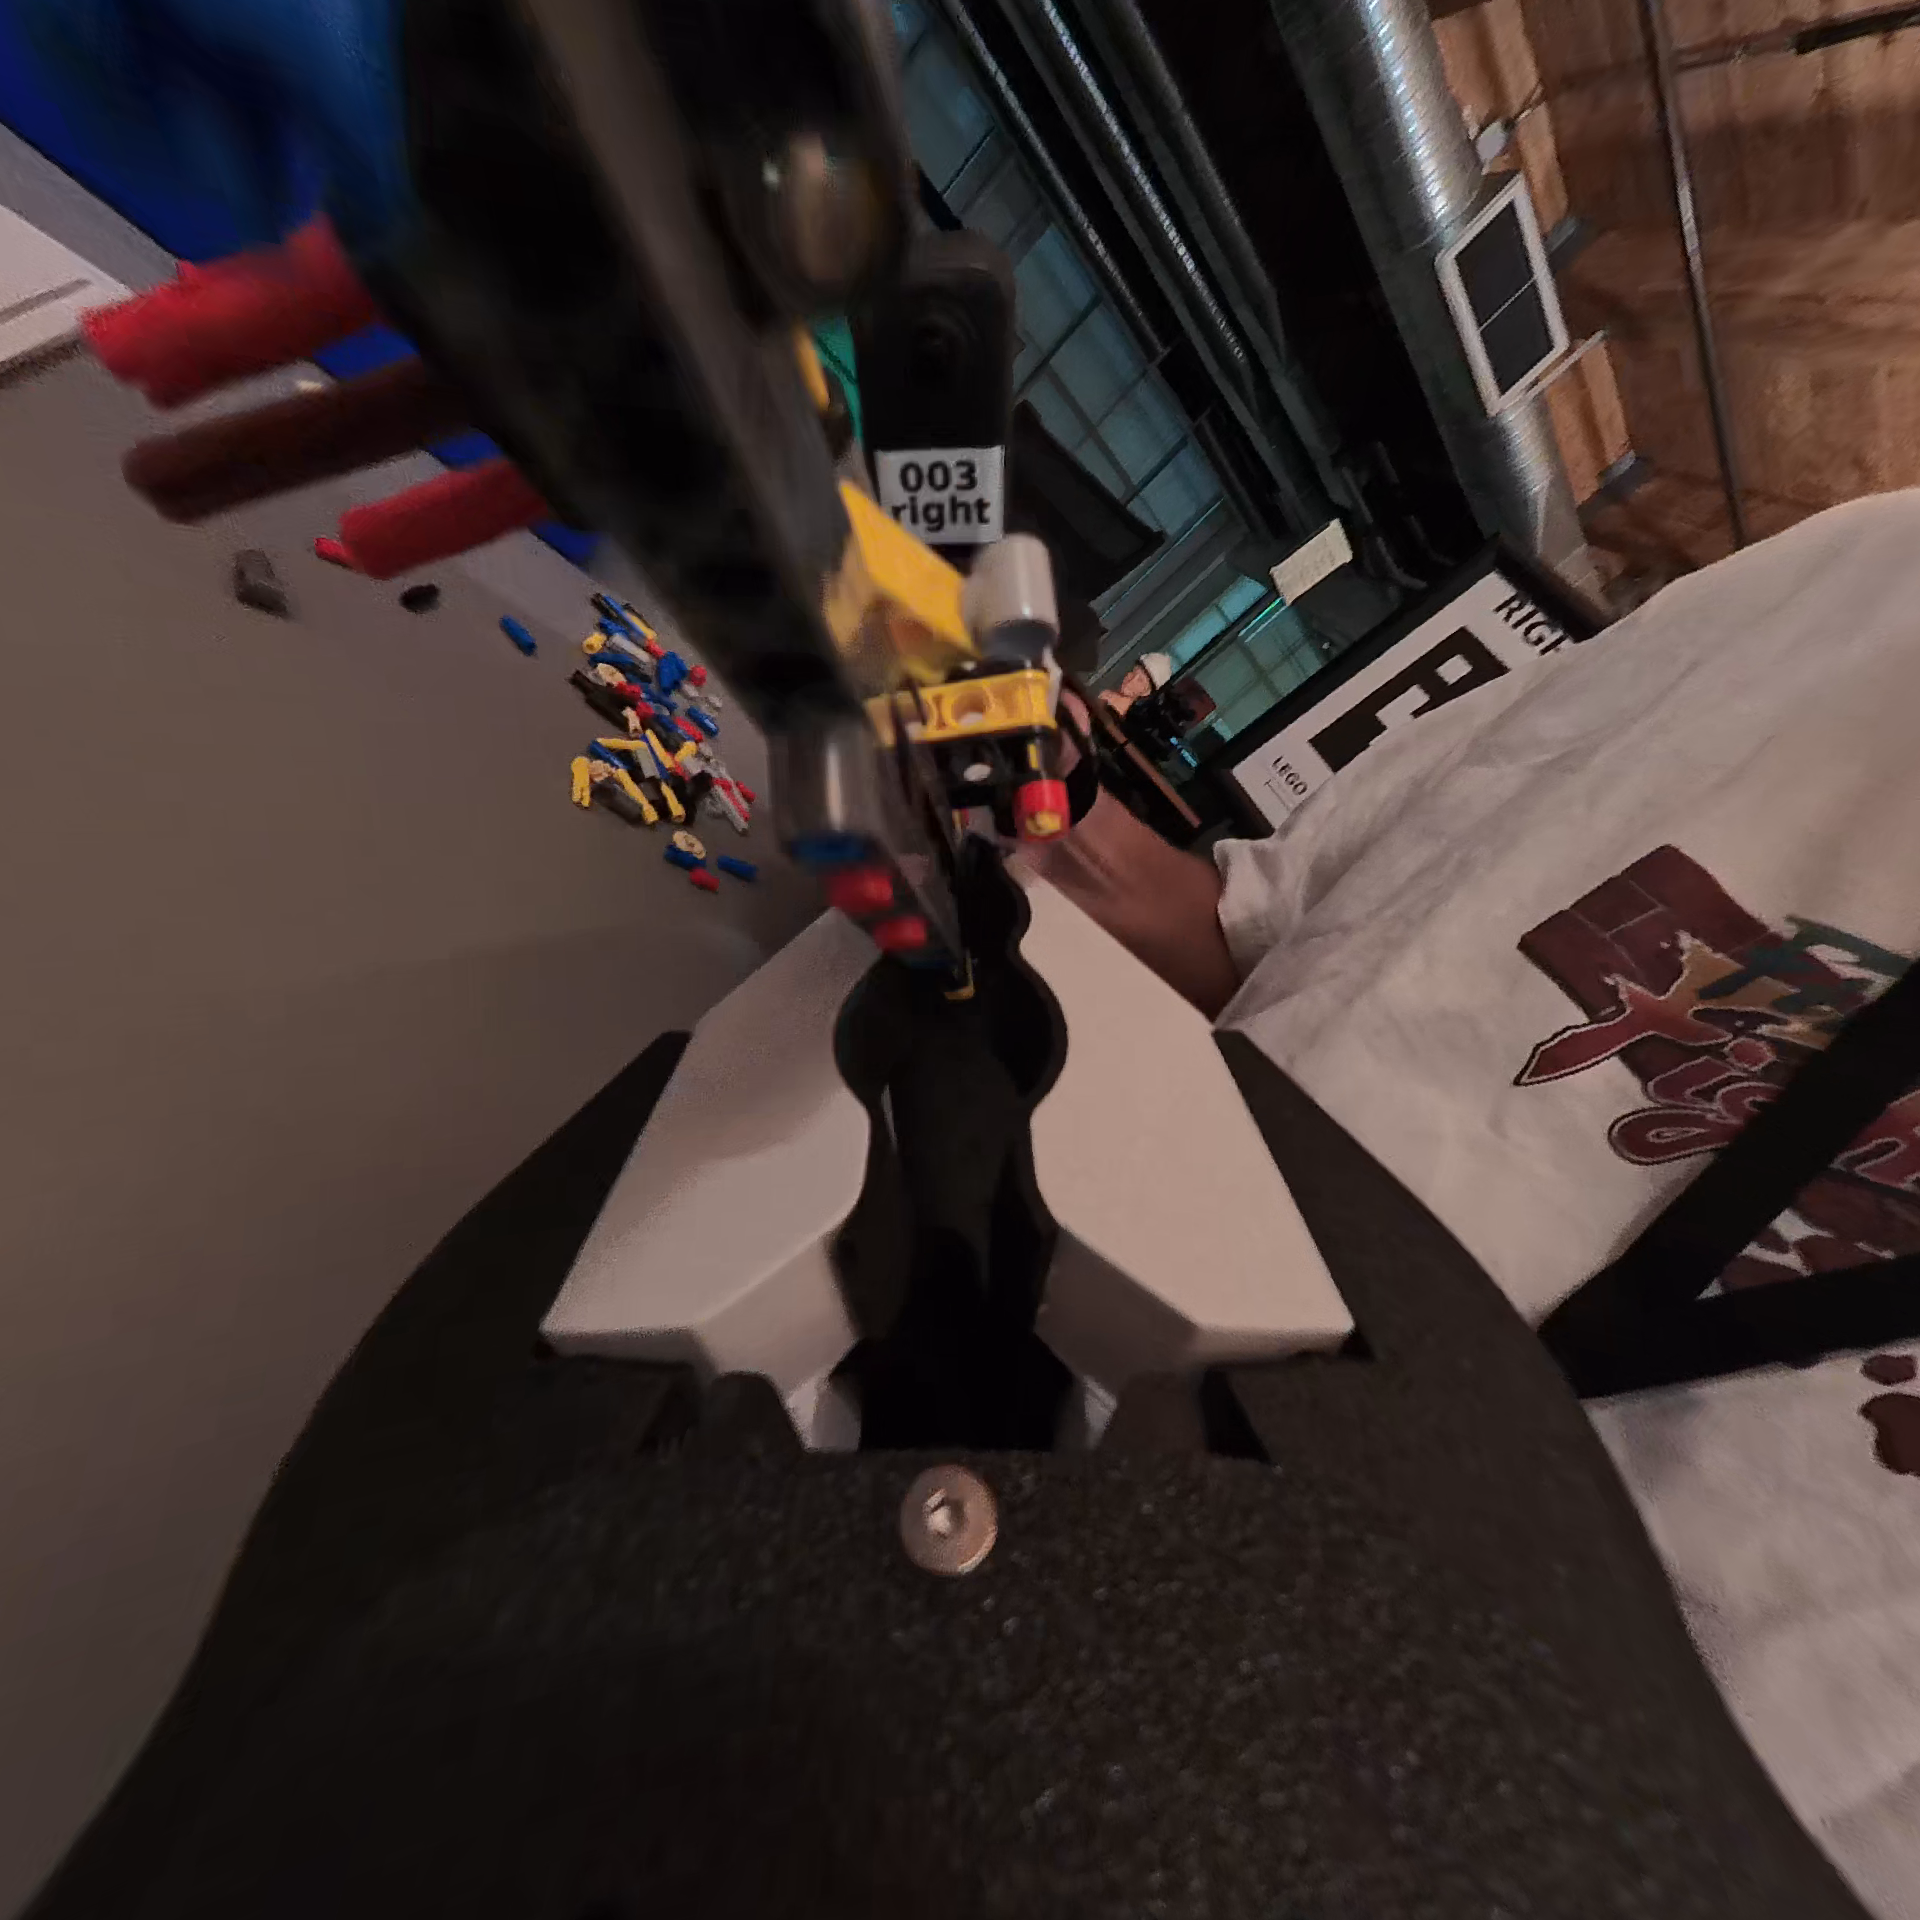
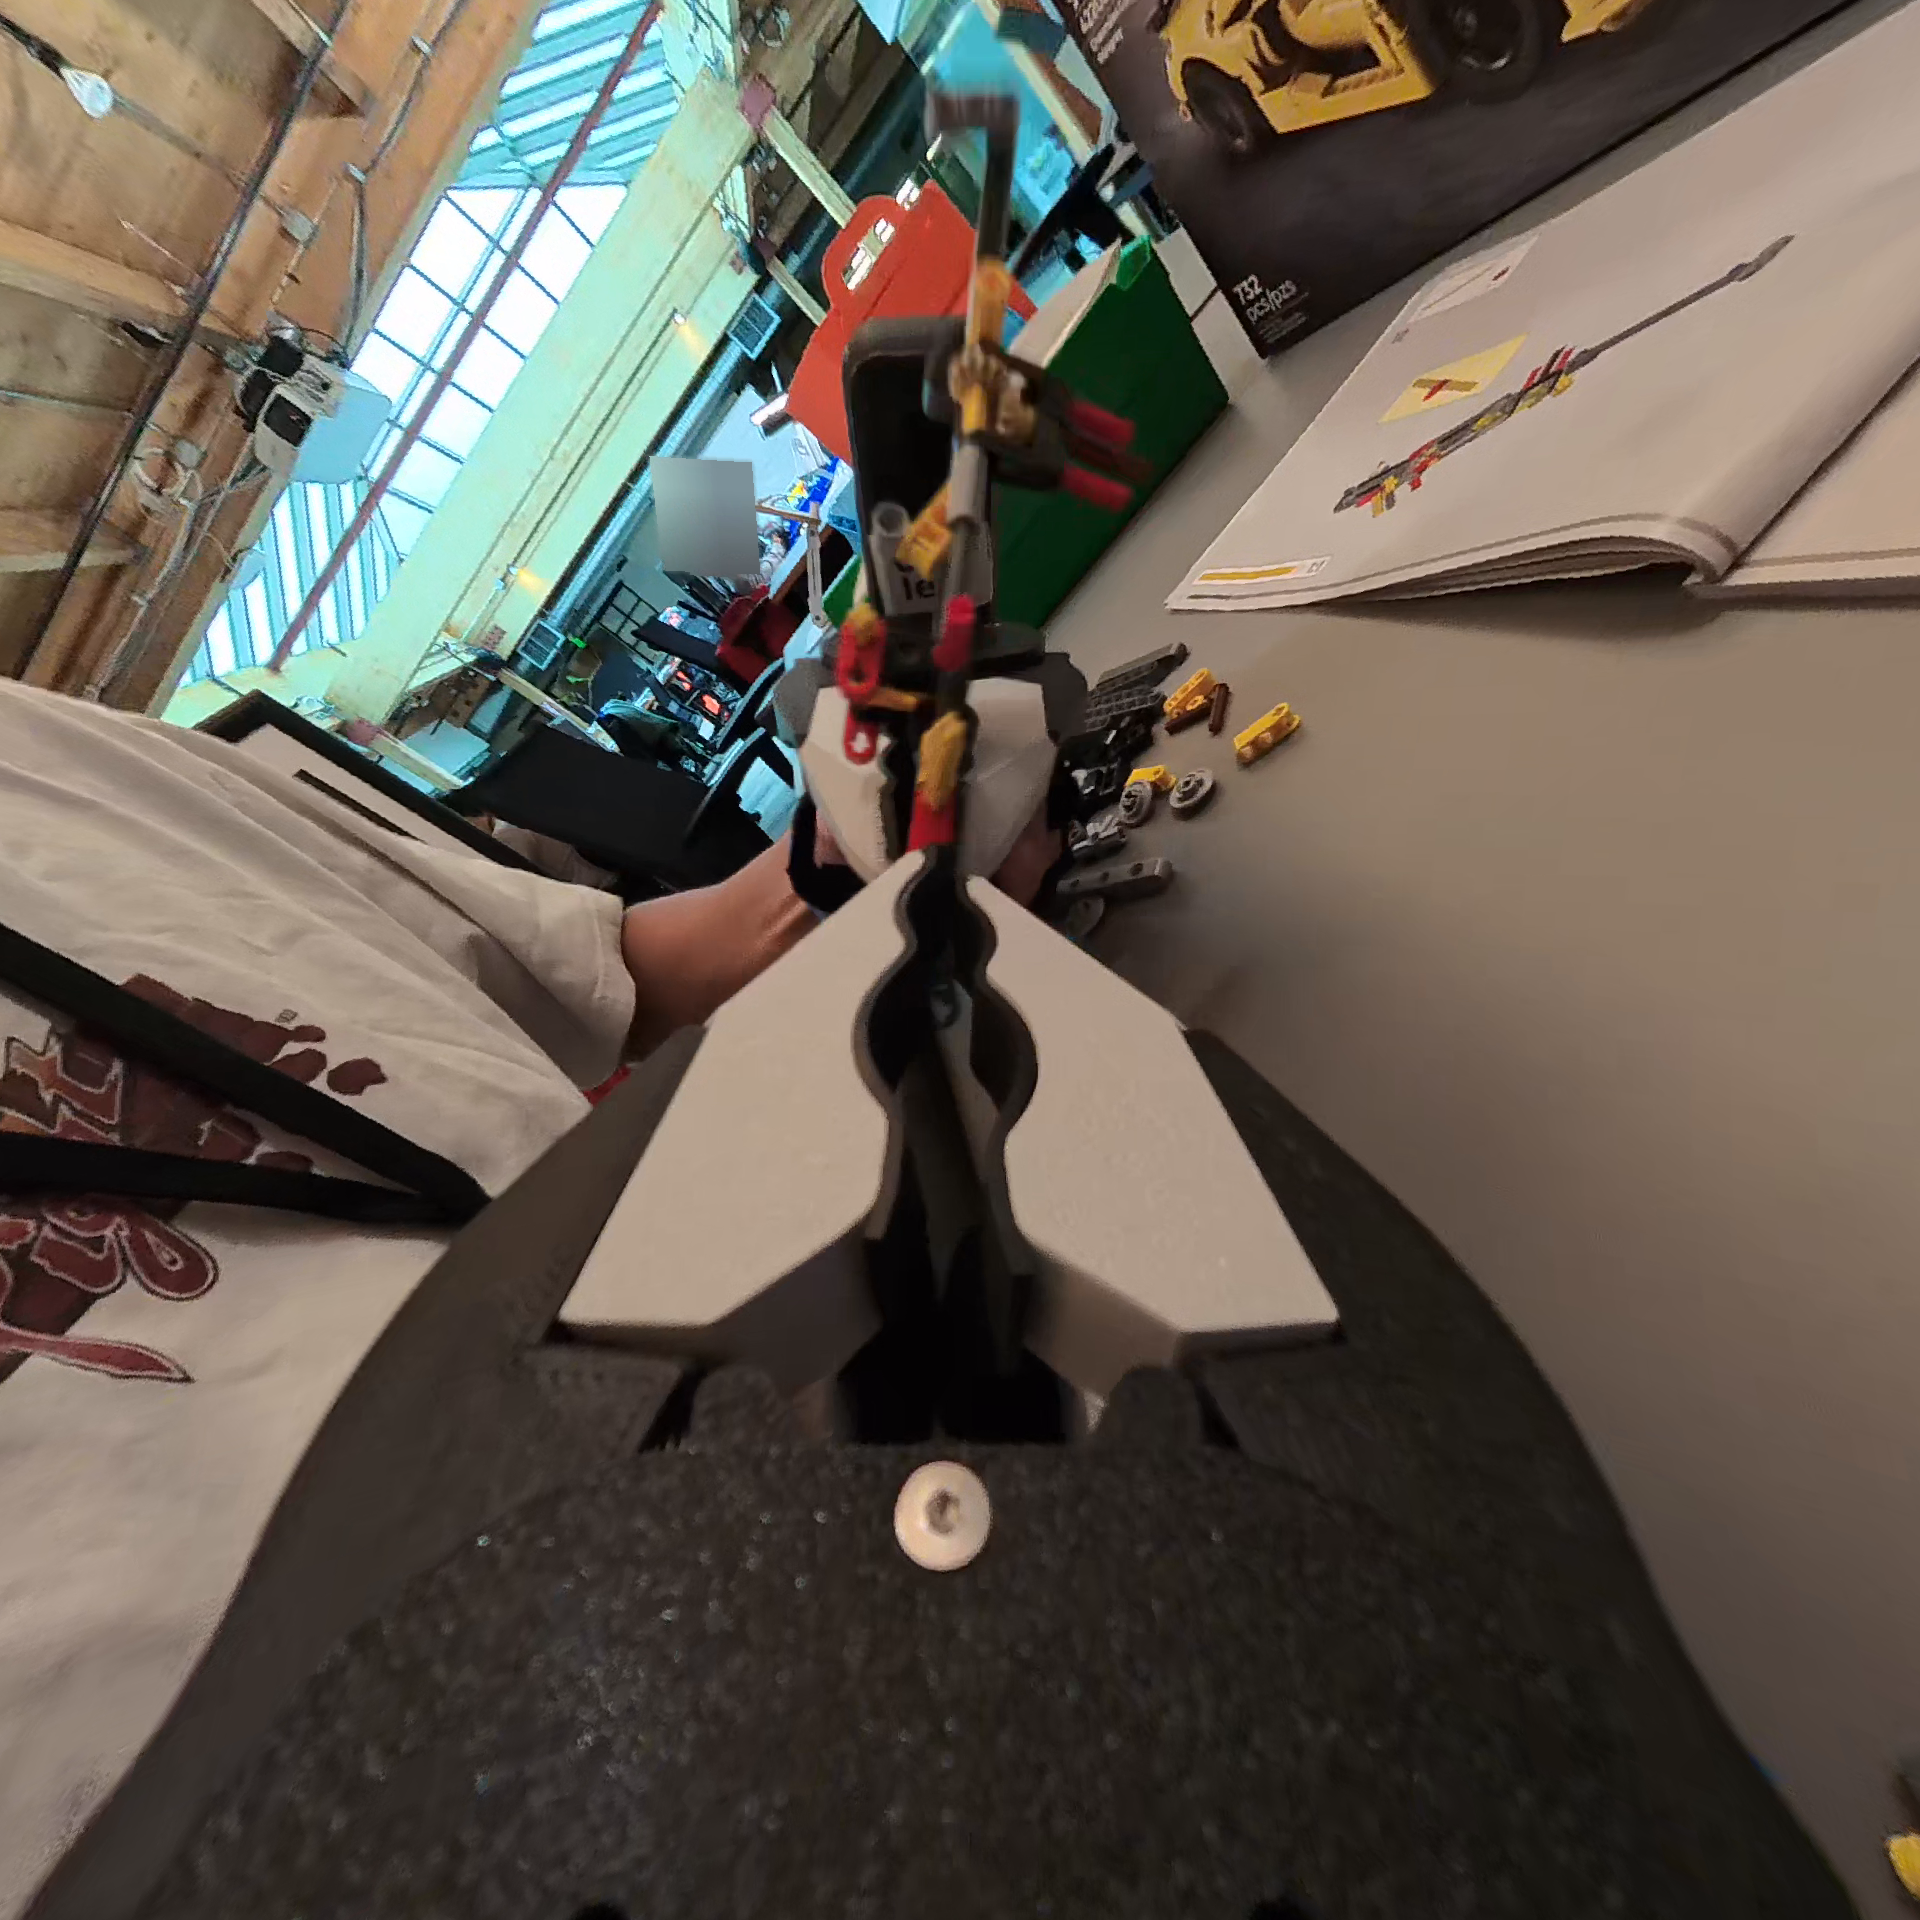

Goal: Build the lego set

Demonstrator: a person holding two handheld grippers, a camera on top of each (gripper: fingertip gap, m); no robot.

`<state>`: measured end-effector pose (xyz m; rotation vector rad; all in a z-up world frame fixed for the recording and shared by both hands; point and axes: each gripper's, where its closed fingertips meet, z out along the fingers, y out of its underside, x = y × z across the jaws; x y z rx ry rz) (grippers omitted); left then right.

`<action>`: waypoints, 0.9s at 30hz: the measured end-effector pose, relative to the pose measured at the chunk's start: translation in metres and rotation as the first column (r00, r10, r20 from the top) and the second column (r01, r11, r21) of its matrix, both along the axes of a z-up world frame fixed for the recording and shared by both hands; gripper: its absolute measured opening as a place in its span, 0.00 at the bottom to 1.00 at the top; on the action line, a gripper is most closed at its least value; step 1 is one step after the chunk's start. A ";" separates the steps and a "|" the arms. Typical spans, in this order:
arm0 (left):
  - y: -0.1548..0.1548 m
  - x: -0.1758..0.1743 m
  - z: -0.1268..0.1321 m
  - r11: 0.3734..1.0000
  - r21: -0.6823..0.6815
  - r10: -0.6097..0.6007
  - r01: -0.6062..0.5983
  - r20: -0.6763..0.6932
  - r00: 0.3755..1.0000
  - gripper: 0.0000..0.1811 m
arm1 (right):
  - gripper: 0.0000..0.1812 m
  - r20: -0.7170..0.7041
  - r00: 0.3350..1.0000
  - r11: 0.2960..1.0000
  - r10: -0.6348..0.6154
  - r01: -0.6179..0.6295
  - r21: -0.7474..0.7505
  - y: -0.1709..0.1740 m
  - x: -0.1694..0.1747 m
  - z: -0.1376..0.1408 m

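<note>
A long Lego assembly of black beams with yellow, red and blue pieces is held in the air between my two grippers. My left gripper is shut on its lower end. From there the assembly tilts back over the left camera and blurs. In the right wrist view the assembly rises out of the left gripper's white fingers. My right gripper is shut, with its tips meeting right at the assembly's red lower end. The right gripper's camera body shows behind the assembly in the left wrist view.
A pile of small blue, yellow and red pieces lies on the grey table. Grey, black and yellow parts lie near the grippers. An open instruction booklet, the set's box and a green bin are behind. A person's white shirt is close by. Less than 4 cm separates the two grippers' tips.
</note>
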<state>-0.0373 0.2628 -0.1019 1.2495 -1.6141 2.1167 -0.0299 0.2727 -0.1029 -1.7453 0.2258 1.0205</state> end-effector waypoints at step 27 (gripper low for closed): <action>-0.009 -0.011 -0.011 0.984 0.166 -0.069 0.057 0.068 0.995 0.04 | 0.07 0.349 0.858 0.924 0.377 -0.323 -0.205 -0.028 -0.022 -0.022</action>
